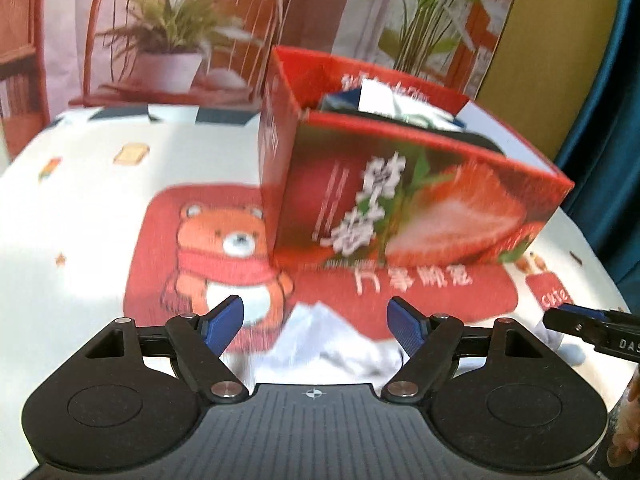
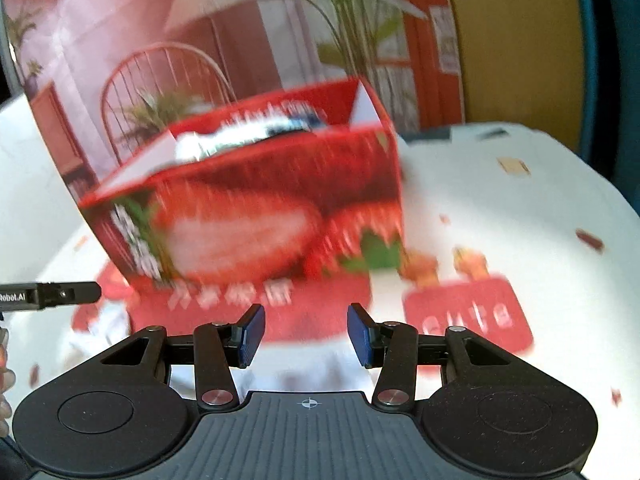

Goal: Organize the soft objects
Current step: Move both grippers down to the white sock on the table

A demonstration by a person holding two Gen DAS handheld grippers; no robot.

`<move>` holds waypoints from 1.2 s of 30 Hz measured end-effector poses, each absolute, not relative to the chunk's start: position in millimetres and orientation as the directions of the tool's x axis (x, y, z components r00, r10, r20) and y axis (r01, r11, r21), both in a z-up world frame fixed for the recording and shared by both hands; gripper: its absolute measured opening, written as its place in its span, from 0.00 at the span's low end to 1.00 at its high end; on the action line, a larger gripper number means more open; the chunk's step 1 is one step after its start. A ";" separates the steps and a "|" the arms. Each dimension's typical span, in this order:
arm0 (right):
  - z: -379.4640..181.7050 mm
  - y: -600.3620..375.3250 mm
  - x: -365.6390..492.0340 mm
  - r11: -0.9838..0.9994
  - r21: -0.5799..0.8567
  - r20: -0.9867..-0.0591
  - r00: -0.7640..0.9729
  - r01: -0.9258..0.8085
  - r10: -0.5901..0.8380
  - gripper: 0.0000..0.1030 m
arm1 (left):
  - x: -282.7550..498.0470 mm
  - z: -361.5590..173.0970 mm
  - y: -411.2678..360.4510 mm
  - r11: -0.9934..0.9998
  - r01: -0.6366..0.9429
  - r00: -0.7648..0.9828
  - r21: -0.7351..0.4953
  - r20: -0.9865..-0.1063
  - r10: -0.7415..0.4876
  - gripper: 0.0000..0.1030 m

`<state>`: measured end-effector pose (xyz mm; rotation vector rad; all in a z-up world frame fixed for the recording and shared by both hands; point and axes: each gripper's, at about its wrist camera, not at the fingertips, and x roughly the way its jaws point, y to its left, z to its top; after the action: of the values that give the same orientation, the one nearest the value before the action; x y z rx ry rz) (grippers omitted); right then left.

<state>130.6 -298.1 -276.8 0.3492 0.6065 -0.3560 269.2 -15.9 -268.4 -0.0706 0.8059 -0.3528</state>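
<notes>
As both sets of jaws hang released over the bench (image 1: 80, 208), the white cloth (image 1: 320, 340) at 6 o'clock wants a low pinch, then the strawberry box (image 1: 400, 200) at 12.

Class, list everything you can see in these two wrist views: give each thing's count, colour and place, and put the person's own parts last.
Box: one, red with strawberry print, open top, standing on the tablecloth.
Folded items: number unclear, white and dark blue, inside the box.
White cloth: one, white, crumpled on the tablecloth in front of the box, under the left gripper.
Tablecloth: one, white with a red bear print, covering the table.
Backdrop: one, pink printed room scene, behind the table.
Left gripper: one, black with blue pads, open.
Right gripper: one, black with blue pads, open.
</notes>
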 end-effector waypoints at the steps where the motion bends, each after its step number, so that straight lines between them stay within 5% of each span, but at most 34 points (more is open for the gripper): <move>1: -280.2 -296.2 127.0 0.879 0.212 -0.612 0.759 0.428 -0.222 0.41 | 268.1 -271.7 -15.8 0.939 0.283 0.634 -0.197 -0.697 -0.336 0.77; 6: -293.3 -295.4 121.3 0.859 0.229 -0.640 0.736 0.458 -0.221 0.42 | 260.9 -282.5 -20.3 0.935 0.303 0.624 -0.185 -0.703 -0.341 0.72; 16: -299.7 -292.4 123.4 0.855 0.215 -0.646 0.725 0.472 -0.238 0.44 | 244.8 -290.8 -18.3 0.937 0.292 0.648 -0.192 -0.681 -0.342 0.33; 25: -303.8 -291.9 124.5 0.846 0.214 -0.664 0.708 0.489 -0.241 0.49 | 237.4 -296.3 -19.4 0.936 0.297 0.655 -0.188 -0.674 -0.343 0.29; 36: -305.1 -284.4 134.7 0.879 0.229 -0.653 0.736 0.418 -0.180 0.24 | 237.1 -297.7 -18.6 0.937 0.292 0.653 -0.191 -0.677 -0.341 0.29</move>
<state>134.7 -284.4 -305.1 0.3780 0.6686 -0.3371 237.1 -18.6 -297.7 -0.0673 0.7812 -0.3592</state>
